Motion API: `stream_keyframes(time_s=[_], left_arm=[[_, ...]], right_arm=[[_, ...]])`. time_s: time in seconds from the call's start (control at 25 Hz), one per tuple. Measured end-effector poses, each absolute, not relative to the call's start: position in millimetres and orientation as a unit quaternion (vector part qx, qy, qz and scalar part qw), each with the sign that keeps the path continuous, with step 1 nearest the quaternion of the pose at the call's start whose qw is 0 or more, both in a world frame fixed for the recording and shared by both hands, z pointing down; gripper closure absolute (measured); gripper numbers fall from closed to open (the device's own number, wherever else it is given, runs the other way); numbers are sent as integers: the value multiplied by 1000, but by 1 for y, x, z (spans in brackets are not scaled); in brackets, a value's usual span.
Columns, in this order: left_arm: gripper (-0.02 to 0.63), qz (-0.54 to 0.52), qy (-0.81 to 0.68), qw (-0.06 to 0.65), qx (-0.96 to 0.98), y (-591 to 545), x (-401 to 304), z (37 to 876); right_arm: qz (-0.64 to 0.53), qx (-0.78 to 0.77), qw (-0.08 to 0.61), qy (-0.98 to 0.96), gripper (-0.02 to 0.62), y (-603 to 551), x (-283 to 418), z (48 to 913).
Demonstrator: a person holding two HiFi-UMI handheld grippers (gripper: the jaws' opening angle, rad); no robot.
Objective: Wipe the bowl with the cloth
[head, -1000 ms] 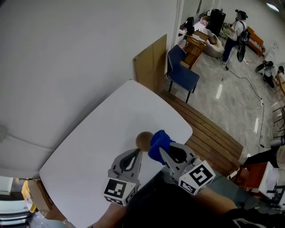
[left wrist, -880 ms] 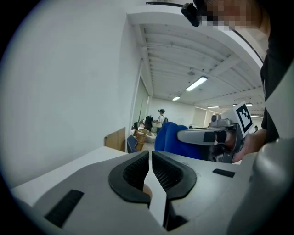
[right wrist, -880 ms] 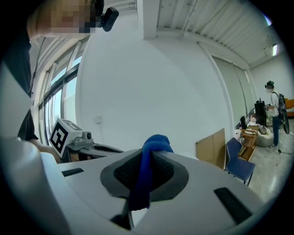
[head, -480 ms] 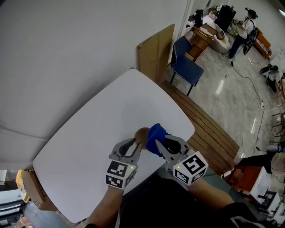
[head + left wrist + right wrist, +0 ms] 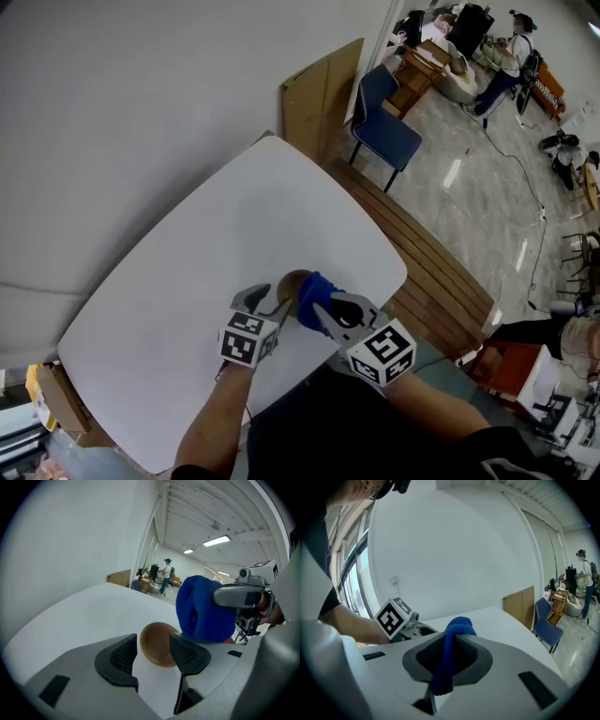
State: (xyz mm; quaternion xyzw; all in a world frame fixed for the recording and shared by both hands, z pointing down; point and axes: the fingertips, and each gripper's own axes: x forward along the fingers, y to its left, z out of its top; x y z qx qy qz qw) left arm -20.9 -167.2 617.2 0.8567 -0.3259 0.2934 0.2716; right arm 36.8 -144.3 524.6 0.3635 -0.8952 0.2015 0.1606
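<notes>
– Two tongs over the white table [image 5: 234, 225], then. Where do we place the bowl [image 5: 156, 644] relative to them?

– We see the brown bowl on the near part of the table, right between the jaws of the left tongs [image 5: 272, 300]. Those jaws have just been opening and now stand wide apart, with the bowl in the gap.

– Do the pads [image 5: 123, 654] press on it?

– We would say not. In the left gripper view a strip of bare table shows between the left-hand pad and the bowl. The right-hand pad overlaps the bowl's edge there, and we cannot tell whether it touches.

– And the right tongs [image 5: 449, 641]?

– We see them clamped on the blue cloth [image 5: 204, 609]. A fold of it runs down between the two pads, and a rounded bunch sticks out past the tips.

– How does that bunch lie relative to the bowl?

– Just beside it, on the bowl's right and slightly farther off in the left gripper view. In the head view the cloth sits right against the bowl's right side. Whether the two actually touch, we cannot tell.
</notes>
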Motion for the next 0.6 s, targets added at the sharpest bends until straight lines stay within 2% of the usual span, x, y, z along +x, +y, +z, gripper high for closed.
stream_keyframes(time_s=[0.44, 0.6], left_arm=[[384, 322, -297, 331, 836, -172, -14, 674], [536, 334, -287, 343, 830, -174, -15, 685]], right_arm=[[233, 362, 177, -885, 560, -138, 42, 558], [239, 357, 180, -885, 560, -134, 35, 565]])
